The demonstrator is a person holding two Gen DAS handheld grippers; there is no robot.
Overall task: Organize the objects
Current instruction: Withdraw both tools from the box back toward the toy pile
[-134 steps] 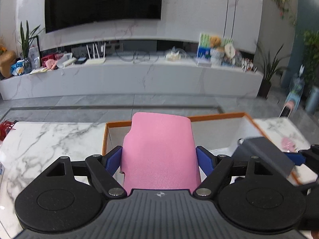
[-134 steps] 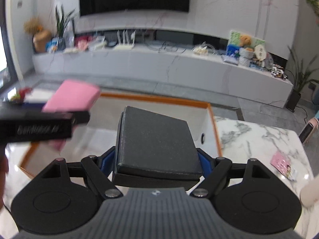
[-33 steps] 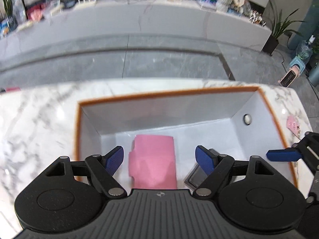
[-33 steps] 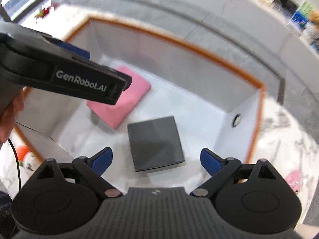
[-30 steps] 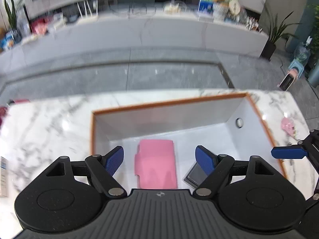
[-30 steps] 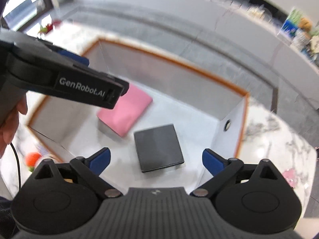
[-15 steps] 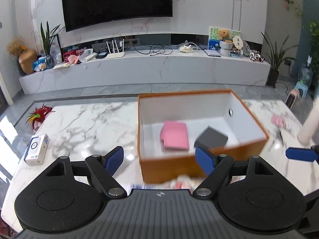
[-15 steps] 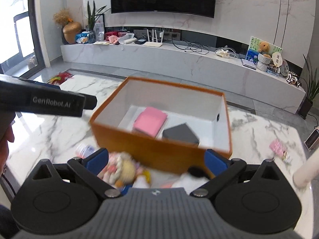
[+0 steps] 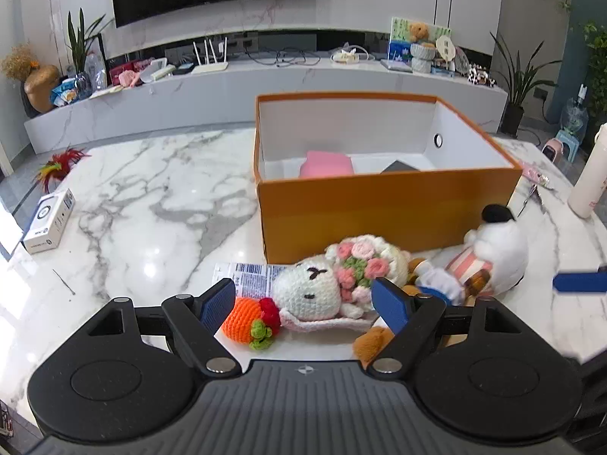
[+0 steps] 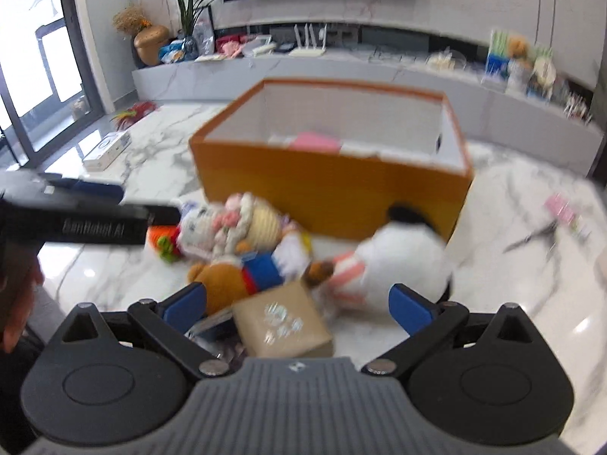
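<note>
Angling both tools down over the marble table (image 9: 151,197), I see the left gripper (image 9: 303,301) and right gripper (image 10: 297,303) wide, empty. Crocheted white bunny (image 9: 307,292) lies before the orange box (image 9: 379,204), between my left jaws, untouched.

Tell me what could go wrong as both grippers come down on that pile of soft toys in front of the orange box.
The crocheted bunny lies against the brown bear, so the open left gripper may drag both. The open right gripper could catch the cardboard box instead of the white plush.
</note>
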